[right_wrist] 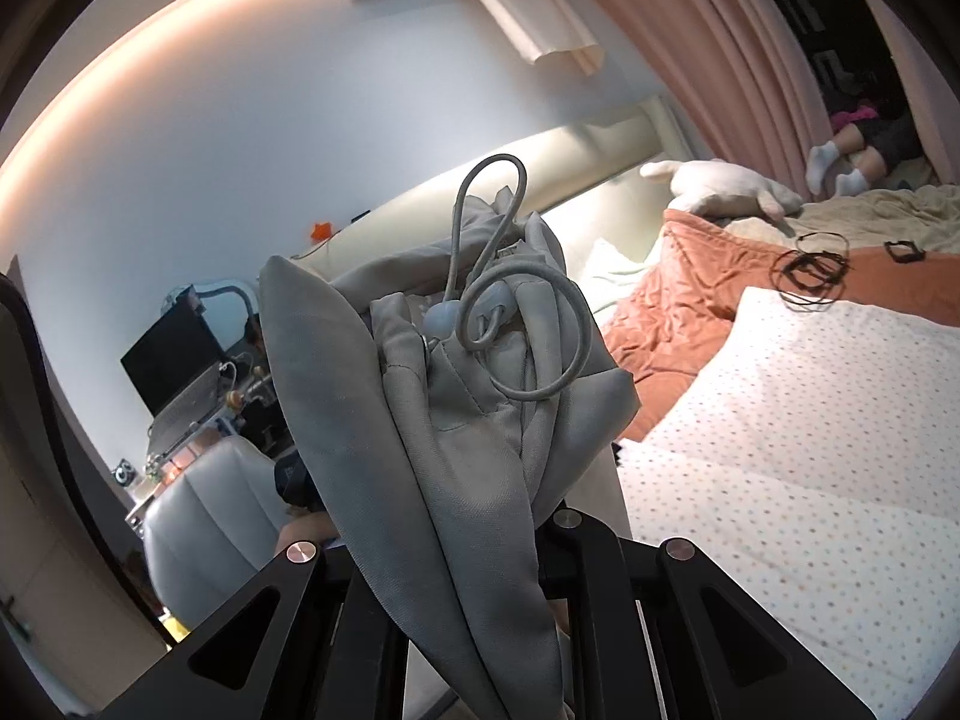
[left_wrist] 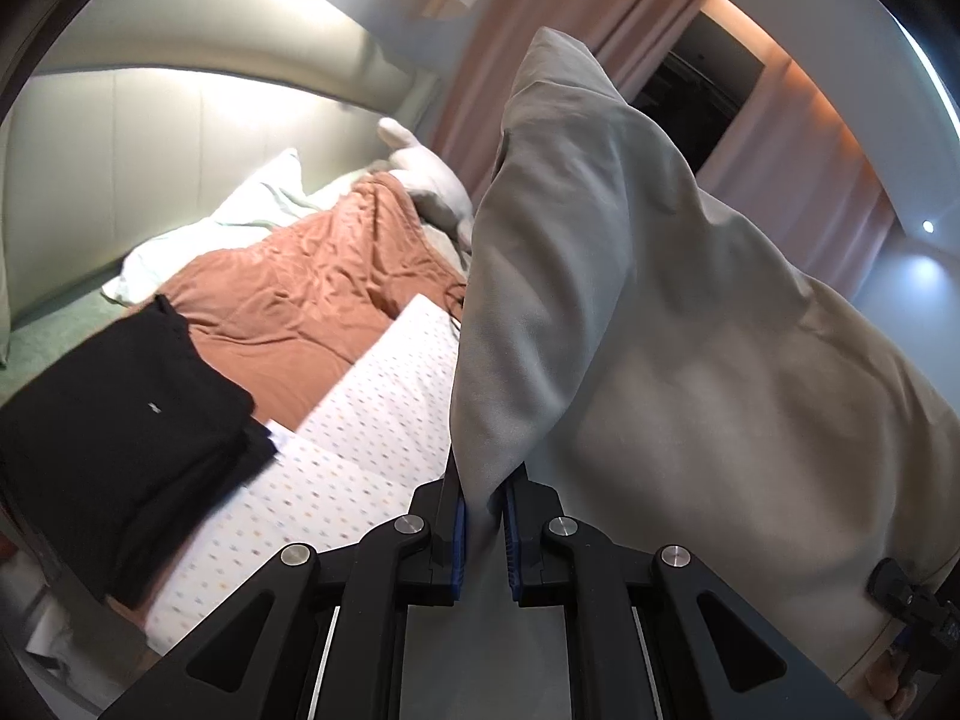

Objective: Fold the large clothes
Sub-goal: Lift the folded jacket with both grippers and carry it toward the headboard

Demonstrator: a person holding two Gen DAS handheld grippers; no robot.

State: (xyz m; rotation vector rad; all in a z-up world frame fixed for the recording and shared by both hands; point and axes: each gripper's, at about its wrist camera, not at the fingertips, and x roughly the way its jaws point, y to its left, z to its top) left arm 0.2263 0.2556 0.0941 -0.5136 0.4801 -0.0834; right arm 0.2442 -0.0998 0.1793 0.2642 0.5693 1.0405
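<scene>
Two hand-held grippers [left_wrist: 483,510] [right_wrist: 480,516] clamping grey garment [left_wrist: 630,330], blocking bed [right_wrist: 780,420], black clothes [left_wrist: 120,420] beside.

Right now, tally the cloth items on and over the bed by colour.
Grey: 1, the garment held up in both jaws
Black: 1, folded clothes
Rust-orange: 1, blanket
White dotted: 1, bedcover
Beige: 1, throw
Total: 5
</scene>
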